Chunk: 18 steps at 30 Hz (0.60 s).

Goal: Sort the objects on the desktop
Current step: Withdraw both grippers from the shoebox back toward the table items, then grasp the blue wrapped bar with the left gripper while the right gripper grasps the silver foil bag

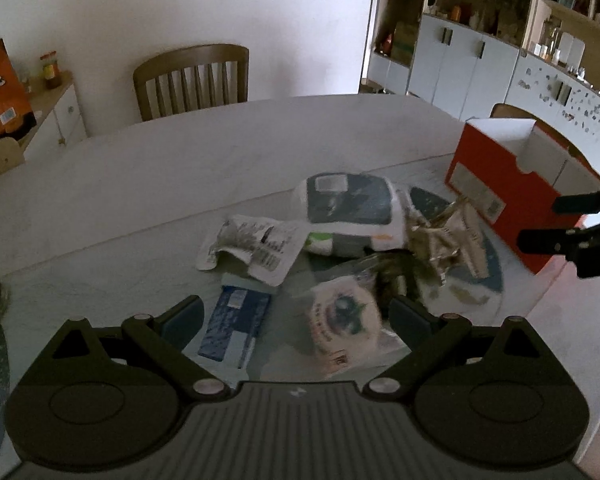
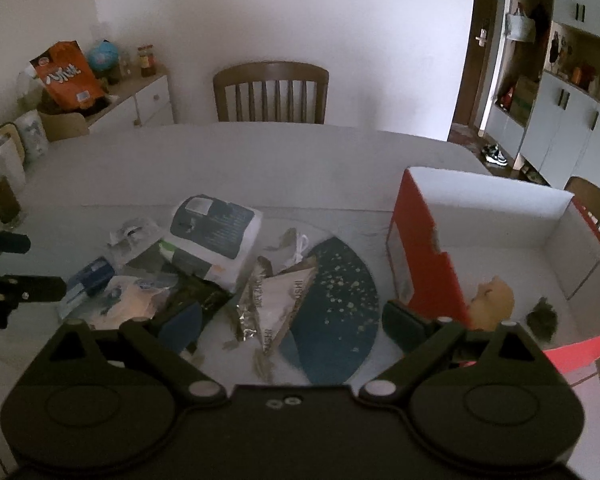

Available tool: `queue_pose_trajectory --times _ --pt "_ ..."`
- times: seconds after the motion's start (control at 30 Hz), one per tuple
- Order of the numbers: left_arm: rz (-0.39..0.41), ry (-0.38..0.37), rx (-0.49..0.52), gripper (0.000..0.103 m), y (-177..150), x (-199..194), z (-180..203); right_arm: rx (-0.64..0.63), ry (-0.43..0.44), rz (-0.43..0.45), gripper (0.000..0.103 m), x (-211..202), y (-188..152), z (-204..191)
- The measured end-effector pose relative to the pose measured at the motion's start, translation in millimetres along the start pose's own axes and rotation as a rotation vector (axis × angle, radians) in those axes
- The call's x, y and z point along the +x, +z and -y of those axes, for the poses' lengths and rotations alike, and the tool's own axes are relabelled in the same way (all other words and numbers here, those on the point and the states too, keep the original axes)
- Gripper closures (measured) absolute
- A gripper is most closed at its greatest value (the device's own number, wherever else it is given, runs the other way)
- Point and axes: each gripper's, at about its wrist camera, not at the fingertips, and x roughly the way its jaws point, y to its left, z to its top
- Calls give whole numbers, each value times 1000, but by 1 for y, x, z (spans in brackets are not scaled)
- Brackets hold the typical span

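A heap of packets lies mid-table: a large white and dark-blue pack (image 1: 350,208) (image 2: 214,232), a crumpled white wrapper (image 1: 252,246), a blue box (image 1: 236,326) (image 2: 88,278), a round-printed pouch (image 1: 344,320) and silver foil wrappers (image 1: 448,236) (image 2: 278,300). My left gripper (image 1: 296,316) hovers open just above the blue box and the pouch, holding nothing. My right gripper (image 2: 290,318) is open and empty over the foil wrappers and a dark blue placemat (image 2: 336,300). An open orange box (image 1: 512,196) (image 2: 428,256) stands at the right, with a tan item (image 2: 494,300) and a dark clump (image 2: 544,316) inside.
A wooden chair (image 1: 192,80) (image 2: 270,92) stands at the far side of the table (image 1: 180,160). A side cabinet with an orange bag (image 2: 68,76) is at the left. A dark bottle (image 2: 2,196) stands at the left table edge. Cupboards (image 1: 480,60) line the right.
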Motion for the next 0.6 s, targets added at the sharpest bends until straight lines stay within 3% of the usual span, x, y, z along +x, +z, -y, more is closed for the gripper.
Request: queue_pose_trajectory --times 0.6 --pt "-54 27 -3 5 -17 58 -40 -6 -27 -46 10 56 -4 -7"
